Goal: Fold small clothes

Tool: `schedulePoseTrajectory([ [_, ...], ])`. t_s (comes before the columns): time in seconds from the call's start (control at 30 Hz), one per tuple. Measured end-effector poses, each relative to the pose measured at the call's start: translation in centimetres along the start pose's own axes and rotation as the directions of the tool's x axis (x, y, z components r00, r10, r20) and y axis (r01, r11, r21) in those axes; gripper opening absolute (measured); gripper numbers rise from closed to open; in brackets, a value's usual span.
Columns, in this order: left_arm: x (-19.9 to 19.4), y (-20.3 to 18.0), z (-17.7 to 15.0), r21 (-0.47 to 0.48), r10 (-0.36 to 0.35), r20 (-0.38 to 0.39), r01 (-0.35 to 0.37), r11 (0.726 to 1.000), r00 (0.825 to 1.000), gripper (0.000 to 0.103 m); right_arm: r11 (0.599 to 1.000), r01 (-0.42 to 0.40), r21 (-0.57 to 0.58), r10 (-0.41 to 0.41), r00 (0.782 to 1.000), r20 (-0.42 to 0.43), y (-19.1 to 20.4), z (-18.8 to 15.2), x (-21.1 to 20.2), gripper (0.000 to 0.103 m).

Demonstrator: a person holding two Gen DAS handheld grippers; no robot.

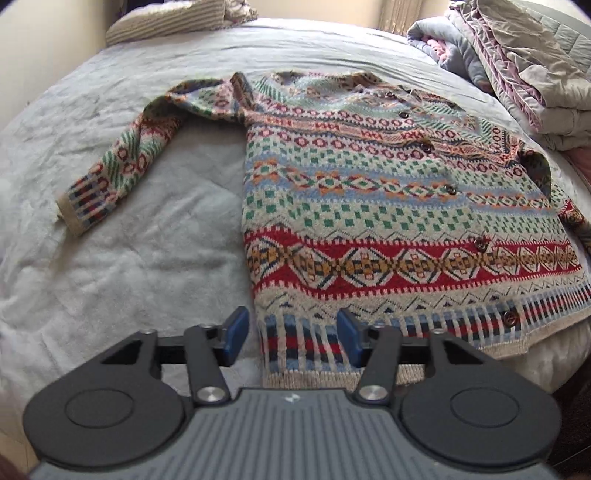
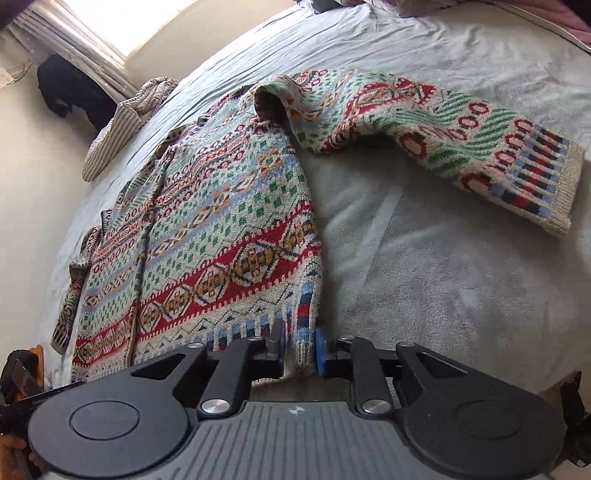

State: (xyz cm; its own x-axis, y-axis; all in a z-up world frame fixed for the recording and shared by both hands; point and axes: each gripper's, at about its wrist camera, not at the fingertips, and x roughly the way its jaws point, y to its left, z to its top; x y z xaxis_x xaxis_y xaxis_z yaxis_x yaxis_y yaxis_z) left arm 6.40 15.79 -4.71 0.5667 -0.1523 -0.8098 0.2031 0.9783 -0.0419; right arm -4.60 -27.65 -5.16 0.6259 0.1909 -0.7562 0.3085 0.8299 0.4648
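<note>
A patterned knit cardigan (image 1: 369,206) lies flat and buttoned on the bed, with one sleeve (image 1: 129,155) stretched out to the left. My left gripper (image 1: 292,338) is open, its blue pads (image 1: 236,334) standing wide on either side of the hem's left corner without touching it. In the right wrist view the cardigan (image 2: 221,229) runs away to the left and its other sleeve (image 2: 461,140) bends off to the right. My right gripper (image 2: 298,345) is shut on the hem's right corner, and bunched ribbing fills the narrow gap between its pads.
A pale grey bedspread (image 1: 129,277) covers the bed (image 2: 443,277). A striped garment (image 2: 122,122) lies at the far edge and folded quilts (image 1: 517,66) are piled at the back right. A window (image 2: 129,22) and a dark object (image 2: 70,88) stand beyond the bed.
</note>
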Motion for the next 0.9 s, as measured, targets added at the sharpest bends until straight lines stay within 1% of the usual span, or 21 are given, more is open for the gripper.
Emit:
schedulePoseTrajectory([
  [0.03, -0.8, -0.4, 0.2, 0.027, 0.015, 0.043, -0.016, 1.0, 0.999, 0.081, 1.0, 0.022, -0.001, -0.022, 0.999, 0.05, -0.5, 0.6, -1.2, 0.073],
  [0.07, -1.5, -0.9, 0.6, 0.055, 0.028, 0.084, -0.033, 0.998, 0.996, 0.082, 0.998, 0.056, -0.003, -0.055, 0.995, 0.088, -1.1, 1.2, -2.1, 0.075],
  [0.13, -2.0, -1.7, 1.7, 0.081, 0.038, 0.116, -0.047, 0.996, 0.993, 0.085, 0.99, 0.14, 0.021, -0.142, 0.978, 0.151, -3.0, 2.8, -3.7, 0.074],
  [0.17, -2.2, -1.9, 2.2, 0.082, 0.034, 0.127, -0.045, 0.996, 0.991, 0.089, 0.984, 0.171, 0.046, -0.176, 0.97, 0.168, -4.0, 3.5, -4.2, 0.074],
  [0.23, -2.1, -2.8, 3.5, 0.091, 0.014, 0.16, -0.029, 0.995, 0.987, 0.092, 0.964, 0.246, 0.097, -0.261, 0.943, 0.205, -6.5, 4.9, -4.8, 0.075],
  [0.27, -1.9, -3.3, 4.1, 0.101, 0.006, 0.167, -0.024, 0.995, 0.986, 0.093, 0.953, 0.283, 0.11, -0.301, 0.929, 0.215, -7.5, 5.5, -4.8, 0.075],
  [0.3, -1.6, -4.1, 4.8, 0.118, -0.004, 0.171, -0.016, 0.993, 0.985, 0.094, 0.936, 0.331, 0.12, -0.35, 0.912, 0.215, -8.5, 6.2, -4.5, 0.075],
  [0.33, -1.3, -4.9, 5.5, 0.136, -0.017, 0.176, -0.007, 0.991, 0.984, 0.094, 0.922, 0.369, 0.118, -0.386, 0.899, 0.207, -9.4, 6.8, -4.0, 0.075],
  [0.4, -0.4, -6.5, 6.7, 0.17, -0.044, 0.186, 0.012, 0.985, 0.982, 0.098, 0.901, 0.417, 0.118, -0.433, 0.882, 0.186, -11.0, 7.5, -2.4, 0.075],
  [0.47, 0.8, -7.9, 7.9, 0.194, -0.065, 0.186, 0.028, 0.981, 0.98, 0.099, 0.894, 0.434, 0.113, -0.446, 0.885, 0.131, -12.2, 7.7, -0.3, 0.068],
  [0.5, 1.5, -8.6, 8.4, 0.203, -0.067, 0.182, 0.03, 0.979, 0.981, 0.099, 0.887, 0.452, 0.091, -0.461, 0.875, 0.151, -12.2, 7.4, -0.1, 0.055],
  [0.53, 2.1, -9.0, 9.0, 0.209, -0.067, 0.178, 0.029, 0.978, 0.982, 0.099, 0.892, 0.45, 0.045, -0.45, 0.876, 0.174, -11.7, 7.4, -0.1, 0.02],
  [0.57, 3.0, -9.7, 9.6, 0.217, -0.063, 0.174, 0.025, 0.976, 0.983, 0.099, 0.91, 0.414, 0.031, -0.413, 0.895, 0.169, -11.6, 7.6, -0.1, 0.009],
  [0.6, 3.6, -10.1, 10.1, 0.225, -0.058, 0.172, 0.018, 0.974, 0.983, 0.099, 0.922, 0.387, 0.036, -0.387, 0.907, 0.166, -11.4, 8.0, -0.5, 0.009],
  [0.63, 4.2, -10.4, 10.6, 0.233, -0.052, 0.172, 0.011, 0.972, 0.984, 0.099, 0.918, 0.397, 0.01, -0.393, 0.902, 0.181, -11.1, 8.6, -0.8, 0.008],
  [0.67, 4.9, -10.7, 11.2, 0.243, -0.046, 0.174, 0.003, 0.97, 0.984, 0.099, 0.903, 0.429, -0.023, -0.415, 0.885, 0.212, -10.7, 9.3, -1.1, 0.008],
  [0.7, 5.6, -10.9, 11.8, 0.252, -0.041, 0.179, -0.005, 0.968, 0.983, 0.099, 0.874, 0.483, -0.052, -0.455, 0.852, 0.257, -10.4, 10.7, -1.5, 0.008],
  [0.77, 6.7, -11.2, 13.0, 0.263, -0.03, 0.192, -0.022, 0.965, 0.981, 0.099, 0.841, 0.539, -0.048, -0.5, 0.808, 0.311, -10.6, 13.6, -2.4, 0.008],
  [0.8, 7.4, -11.2, 13.6, 0.263, -0.024, 0.199, -0.03, 0.964, 0.98, 0.099, 0.828, 0.559, -0.041, -0.516, 0.79, 0.332, -10.8, 14.8, -2.8, 0.008],
  [0.87, 8.6, -11.0, 14.8, 0.258, -0.016, 0.212, -0.04, 0.965, 0.977, 0.099, 0.775, 0.631, -0.039, -0.572, 0.725, 0.383, -11.2, 17.8, -3.3, 0.007],
  [0.9, 9.5, -10.7, 15.7, 0.251, -0.007, 0.218, -0.049, 0.967, 0.976, 0.099, 0.739, 0.673, -0.036, -0.606, 0.686, 0.402, -11.6, 19.3, -3.3, 0.007],
])
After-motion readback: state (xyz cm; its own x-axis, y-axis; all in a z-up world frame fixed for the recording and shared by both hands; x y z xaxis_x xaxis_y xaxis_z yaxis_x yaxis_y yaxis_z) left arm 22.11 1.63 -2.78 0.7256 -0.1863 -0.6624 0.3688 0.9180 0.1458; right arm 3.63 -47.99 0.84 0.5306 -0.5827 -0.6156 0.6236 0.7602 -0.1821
